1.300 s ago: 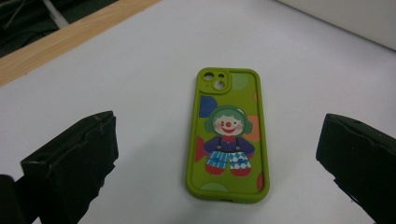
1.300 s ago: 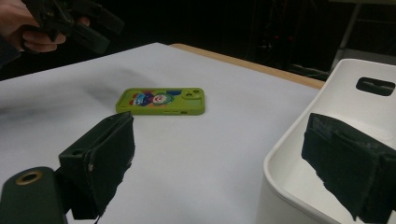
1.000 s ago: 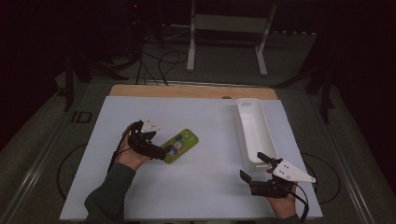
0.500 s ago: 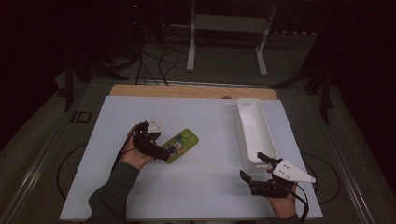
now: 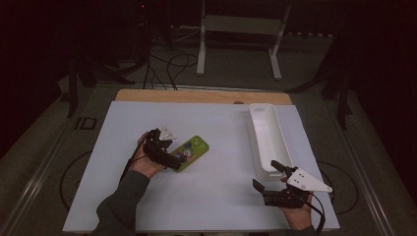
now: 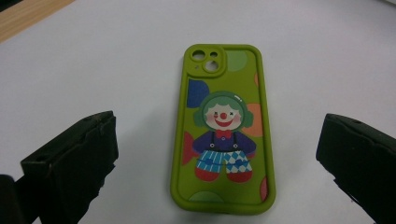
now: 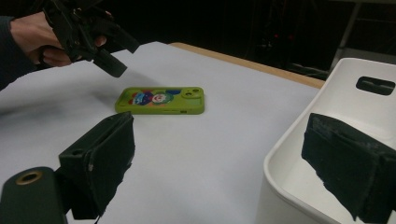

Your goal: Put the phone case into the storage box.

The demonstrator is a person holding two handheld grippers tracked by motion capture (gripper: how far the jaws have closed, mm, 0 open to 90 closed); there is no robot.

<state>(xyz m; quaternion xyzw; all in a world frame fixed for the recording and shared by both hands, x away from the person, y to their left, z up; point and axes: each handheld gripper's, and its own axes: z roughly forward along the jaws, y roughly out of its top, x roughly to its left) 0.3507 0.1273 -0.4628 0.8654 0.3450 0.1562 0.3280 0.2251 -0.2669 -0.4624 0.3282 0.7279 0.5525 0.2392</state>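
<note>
1. Phone case (image 5: 189, 153) flat on the white table (image 5: 216, 206), left of centre in the high view, printed back up, clown picture showing.
2. Left gripper (image 5: 173, 158) right at the case's lower-left end, lower left of the high view; jaws spread wide.
3. In the left gripper view: case (image 6: 222, 128) centred between the two jaws, camera cutout toward the top of frame, bottom edge near the lower edge of frame. Clear table on both sides of the case, jaws not touching it.
4. From the right gripper view: left gripper (image 7: 112, 51) in the upper left, tilted down over the case (image 7: 161, 101), above its near end, gap visible below the jaw tips.
5. Right gripper (image 5: 265, 182) at lower right of the high view, released, holding nothing, well apart from the case.
6. White tray (image 5: 268, 140) at right of centre, long side running up the frame; right gripper just beside its near end.
7. In the right gripper view: tray (image 7: 299, 140) at lower right, behind the right-hand jaw.
</note>
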